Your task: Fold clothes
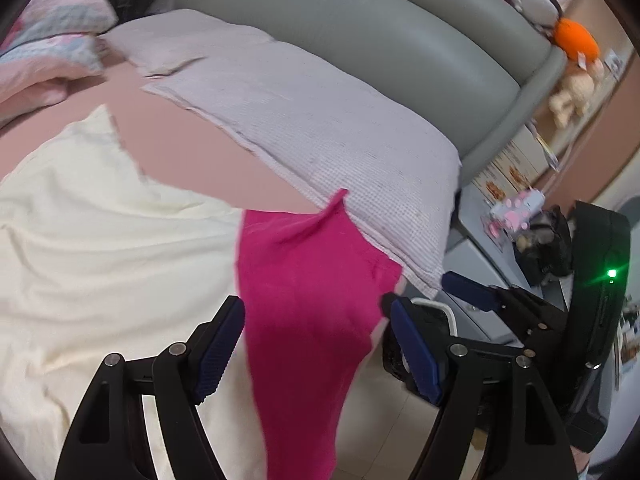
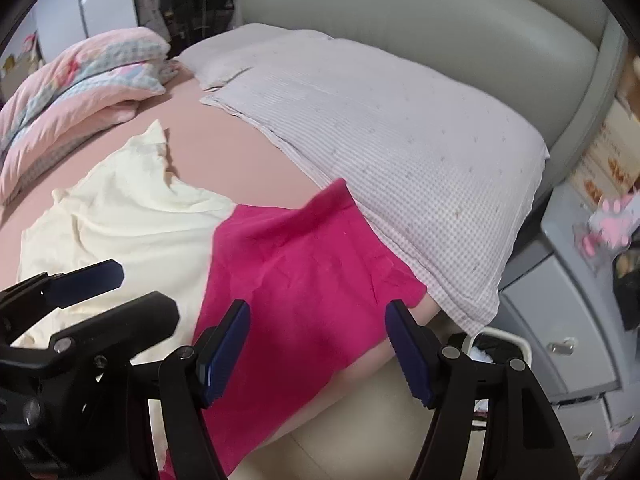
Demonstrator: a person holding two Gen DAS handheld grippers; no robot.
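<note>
You are at the start of the job, by the look of it: neither garment shows a clean fold yet. The pink garment (image 2: 304, 264) lies on the bed (image 2: 248, 160), spread fairly flat but with one corner peaked up at about twelve o'clock of it, touching the edge of the checked pillow (image 2: 400, 152), and its near end hangs over the bed's edge toward the floor. The cream garment (image 2: 132, 216) sits at nine o'clock of the pink one, touching or slightly under it (which overlaps which is hard to tell), and it is rumpled, with loose ridges and a raised corner. Your left gripper (image 1: 318, 348) has its jaws released and hovers over the pink cloth without pinching it; your right gripper (image 2: 318, 344) is likewise spread wide, empty, above the pink garment's near right part. The folded pink quilt (image 2: 80, 92) at ten o'clock is not part of your pile. What is left, as I judge it, is everything: smooth the pink piece, fold it, then do the cream one.
</note>
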